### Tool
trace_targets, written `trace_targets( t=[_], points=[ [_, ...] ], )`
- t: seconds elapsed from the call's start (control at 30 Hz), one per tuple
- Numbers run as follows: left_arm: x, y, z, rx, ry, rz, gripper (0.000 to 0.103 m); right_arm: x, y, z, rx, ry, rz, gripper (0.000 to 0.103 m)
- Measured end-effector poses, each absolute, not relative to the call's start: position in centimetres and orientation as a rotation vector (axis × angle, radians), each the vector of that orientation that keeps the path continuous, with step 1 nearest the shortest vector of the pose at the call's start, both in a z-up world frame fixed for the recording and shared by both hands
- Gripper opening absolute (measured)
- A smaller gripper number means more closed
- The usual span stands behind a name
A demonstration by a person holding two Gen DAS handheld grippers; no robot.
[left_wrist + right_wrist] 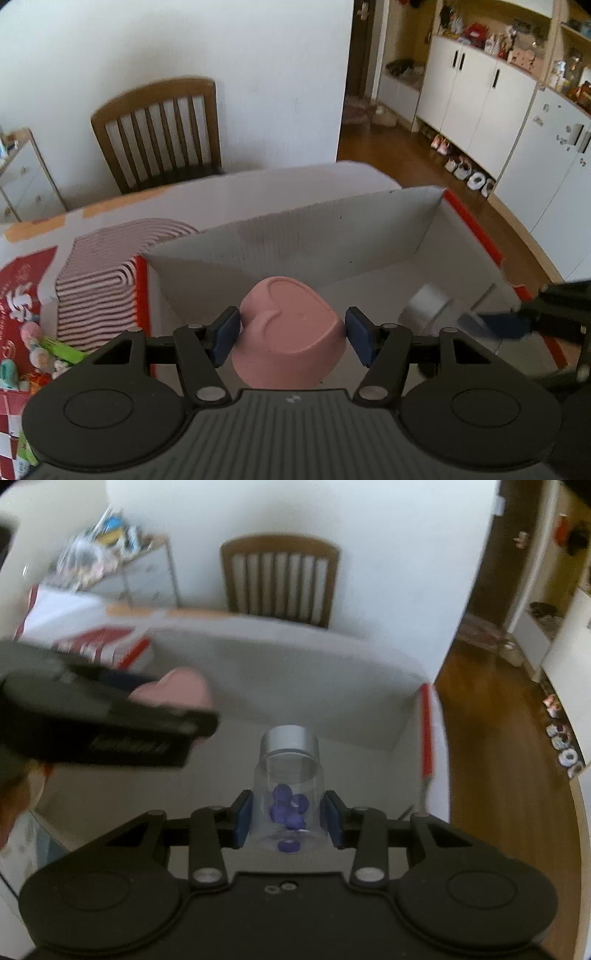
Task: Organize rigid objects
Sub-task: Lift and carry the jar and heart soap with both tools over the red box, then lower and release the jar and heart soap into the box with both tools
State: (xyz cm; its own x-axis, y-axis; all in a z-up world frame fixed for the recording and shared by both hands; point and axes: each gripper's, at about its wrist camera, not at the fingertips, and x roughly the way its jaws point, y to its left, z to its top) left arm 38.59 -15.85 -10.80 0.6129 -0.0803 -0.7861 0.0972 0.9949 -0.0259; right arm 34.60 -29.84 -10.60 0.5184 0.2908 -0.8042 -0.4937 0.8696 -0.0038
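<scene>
- The left gripper [291,334] is clenched on a pink heart-shaped dish [290,332]: its blue pads [226,334] press the dish's two sides, and the dish is turned bottom-up toward the camera.
- The dish hangs over the inside of an open white cardboard box [314,236] with red edges, near the box's left wall.
- The right gripper [289,818] grasps a clear jar [288,801] by its body, blue pads [243,821] tight against both sides. The jar has a silver lid [290,740] pointing away from the camera and small purple pieces [288,806] inside.
- The jar is held over the same box, above its pale floor [351,775], closer to the red-edged right wall [426,731].
- In the left wrist view the jar and the right gripper show blurred at the right edge; in the right wrist view the left gripper and pink dish show blurred at the left.
- Just beside the box on the left lies a striped pink-and-dark pad [99,280] on a white table [258,184], with a red printed carton [22,295] further left.
- A wooden chair [159,133] stands behind the table against a white wall.
- White cupboards [476,107] and a row of shoes [469,173] line the wooden floor at the right.
</scene>
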Motion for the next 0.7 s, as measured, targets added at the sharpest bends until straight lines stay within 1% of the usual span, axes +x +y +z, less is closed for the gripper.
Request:
trace_targets(
  t=[0.23, 0.4, 0.7],
  points=[
    [41.2, -16.4, -13.6, 0.001, 1.040, -0.088, 0.063, 35.9, -28.8, -12.8, -0.302, 1.004, 0.483, 0.039],
    [42.6, -16.6, -15.4, -0.030, 1.140, -0.085, 0.063, 36.4, -28.2, -13.4, -0.313, 1.055, 0.484, 0.039],
    [44.0, -15.6, -16.9, -0.086, 1.239, -0.074, 0.063, 36.8, -28.2, -13.9, -0.303, 1.119, 0.462, 0.039]
  ],
)
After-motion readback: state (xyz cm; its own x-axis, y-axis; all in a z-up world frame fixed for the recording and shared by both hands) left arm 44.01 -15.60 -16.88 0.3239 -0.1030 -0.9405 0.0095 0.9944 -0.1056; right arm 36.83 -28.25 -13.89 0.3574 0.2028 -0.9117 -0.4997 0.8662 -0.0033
